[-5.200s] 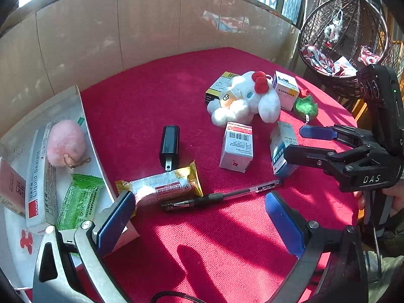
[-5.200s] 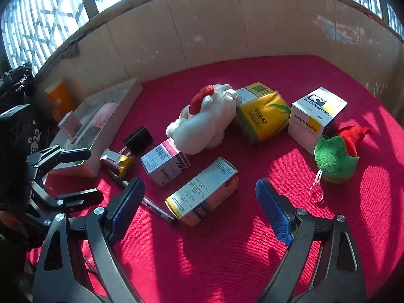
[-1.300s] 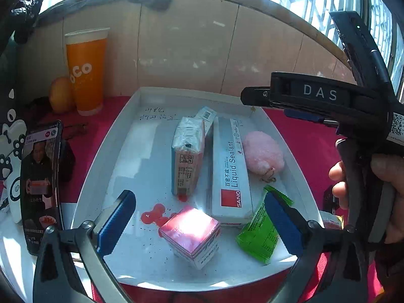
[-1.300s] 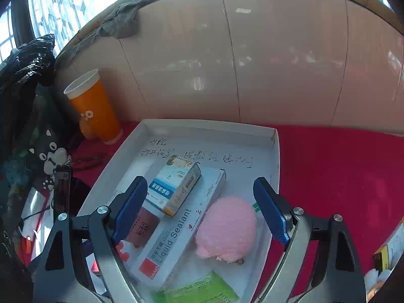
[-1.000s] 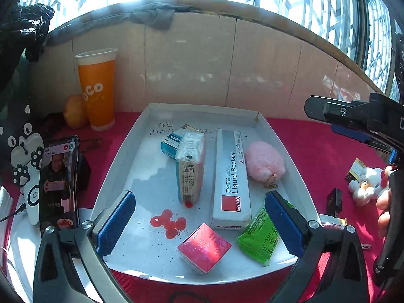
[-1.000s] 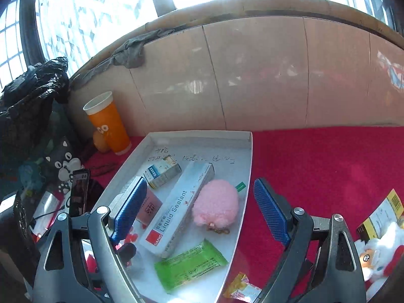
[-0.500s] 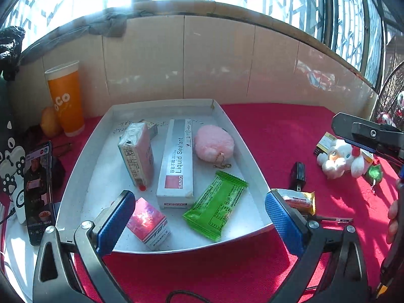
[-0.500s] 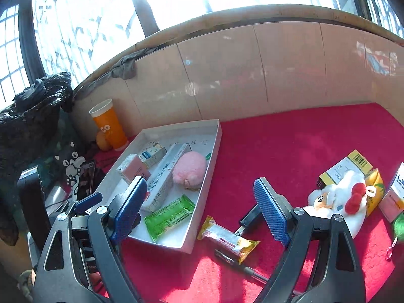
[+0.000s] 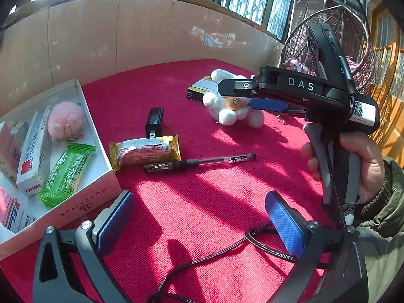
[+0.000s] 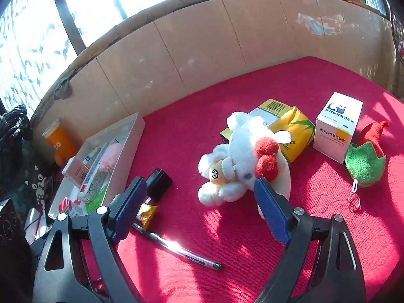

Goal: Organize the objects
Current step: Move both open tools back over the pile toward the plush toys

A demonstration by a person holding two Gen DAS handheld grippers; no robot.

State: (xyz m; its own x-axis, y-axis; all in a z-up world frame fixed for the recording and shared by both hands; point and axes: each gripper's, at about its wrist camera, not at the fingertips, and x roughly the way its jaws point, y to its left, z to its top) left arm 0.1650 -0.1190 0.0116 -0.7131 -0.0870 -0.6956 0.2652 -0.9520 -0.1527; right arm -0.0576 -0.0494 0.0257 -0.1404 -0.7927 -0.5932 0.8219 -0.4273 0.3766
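The left gripper (image 9: pixel 199 217) hangs above the red cloth (image 9: pixel 214 202) with its blue pads spread wide and nothing between them. The right gripper (image 10: pixel 199 209) is also spread wide and empty, its far pad just in front of the white plush toy (image 10: pixel 240 156).

Only the left wrist view shows the inside of the white tray (image 9: pixel 101 176) clearly: a pink pompom (image 9: pixel 66 123), a long "Liquid Sealant" box (image 9: pixel 35 151) and a green packet (image 9: pixel 65 174) lie side by side, with other cartons cut off at the picture's left edge. It also shows the person's right hand (image 9: pixel 363 166) round the handle of the right gripper, and a black braided cable (image 9: pixel 227 250) on the cloth.

Only the right wrist view shows the white medicine box (image 10: pixel 337 127) standing upright, the green and red felt charm (image 10: pixel 366 156) with its key ring beside it, the yellow pouch (image 10: pixel 294 132) under the plush's back, and an orange cup (image 10: pixel 59 140) behind the tray.

Both views show the pen (image 9: pixel 199 162), lying flat on the cloth just beside a gold snack wrapper (image 9: pixel 145 150). In the left wrist view its long axis runs left to right, the dark grip end toward the tray. A black charger (image 9: pixel 154 122) lies beyond the wrapper, its long axis pointing away from the camera.
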